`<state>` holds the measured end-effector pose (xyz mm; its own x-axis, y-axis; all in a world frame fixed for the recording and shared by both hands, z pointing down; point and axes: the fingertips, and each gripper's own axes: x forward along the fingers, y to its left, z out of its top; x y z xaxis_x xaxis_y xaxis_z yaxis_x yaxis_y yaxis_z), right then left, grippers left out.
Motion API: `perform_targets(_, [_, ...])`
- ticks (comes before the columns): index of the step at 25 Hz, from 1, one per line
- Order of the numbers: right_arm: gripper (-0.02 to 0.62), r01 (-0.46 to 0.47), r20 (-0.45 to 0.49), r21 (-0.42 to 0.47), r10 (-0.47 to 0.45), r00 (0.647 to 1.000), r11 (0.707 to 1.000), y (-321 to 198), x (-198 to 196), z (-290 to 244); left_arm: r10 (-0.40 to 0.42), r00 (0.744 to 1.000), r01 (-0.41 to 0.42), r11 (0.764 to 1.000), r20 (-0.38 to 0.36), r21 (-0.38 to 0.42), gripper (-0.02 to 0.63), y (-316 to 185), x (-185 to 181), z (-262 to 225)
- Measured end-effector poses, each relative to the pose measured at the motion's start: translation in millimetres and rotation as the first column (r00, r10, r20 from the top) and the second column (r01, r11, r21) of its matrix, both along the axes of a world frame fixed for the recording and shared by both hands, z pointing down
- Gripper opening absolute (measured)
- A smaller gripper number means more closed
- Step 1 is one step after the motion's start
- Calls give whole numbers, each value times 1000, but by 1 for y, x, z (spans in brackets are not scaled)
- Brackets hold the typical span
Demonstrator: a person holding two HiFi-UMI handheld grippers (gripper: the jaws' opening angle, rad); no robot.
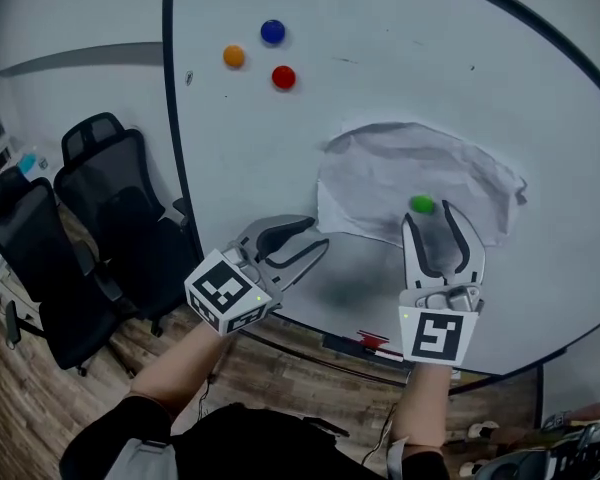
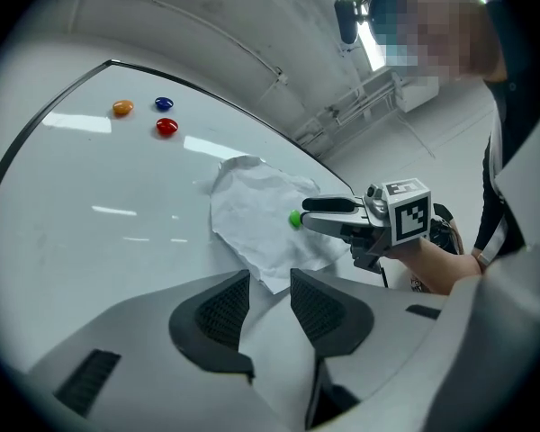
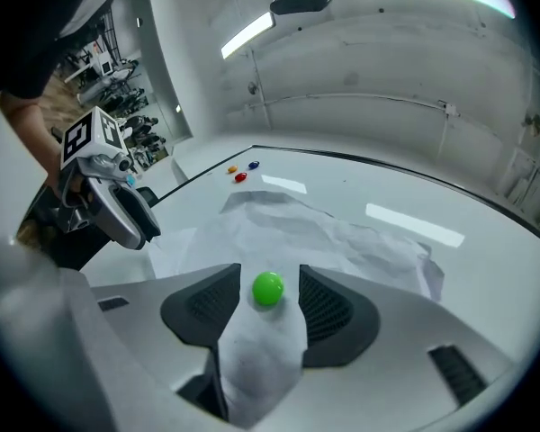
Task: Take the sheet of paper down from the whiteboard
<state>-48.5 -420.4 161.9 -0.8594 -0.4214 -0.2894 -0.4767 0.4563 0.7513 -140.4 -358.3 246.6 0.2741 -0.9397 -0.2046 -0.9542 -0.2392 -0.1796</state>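
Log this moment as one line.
left gripper: open, empty | right gripper: open, green magnet between jaws | paper: crumpled, on whiteboard

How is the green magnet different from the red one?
The green magnet sits on the crumpled paper; the red magnet sits on bare whiteboard. The open jaws of the right gripper frame the green magnet; the red magnet is up beside the blue magnet and orange magnet. Both are small and round.

Crumpled white sheet of paper (image 1: 380,173), held against the upright whiteboard (image 1: 380,28) by 1 green magnet (image 1: 421,204), edges wrinkled, set low on the board
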Motion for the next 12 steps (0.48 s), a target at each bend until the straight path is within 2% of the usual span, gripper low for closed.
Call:
perform_targets(5, [195, -10, -13, 5, 10, 1000, 1000, -1, -6, 4, -23, 1000, 23, 1000, 5, -19, 143, -6, -5, 0])
perform_targets(12, [195, -36, -4, -5, 36, 999, 999, -4, -9, 1, -14, 1000, 14, 999, 11, -30, 143, -13, 1, -3])
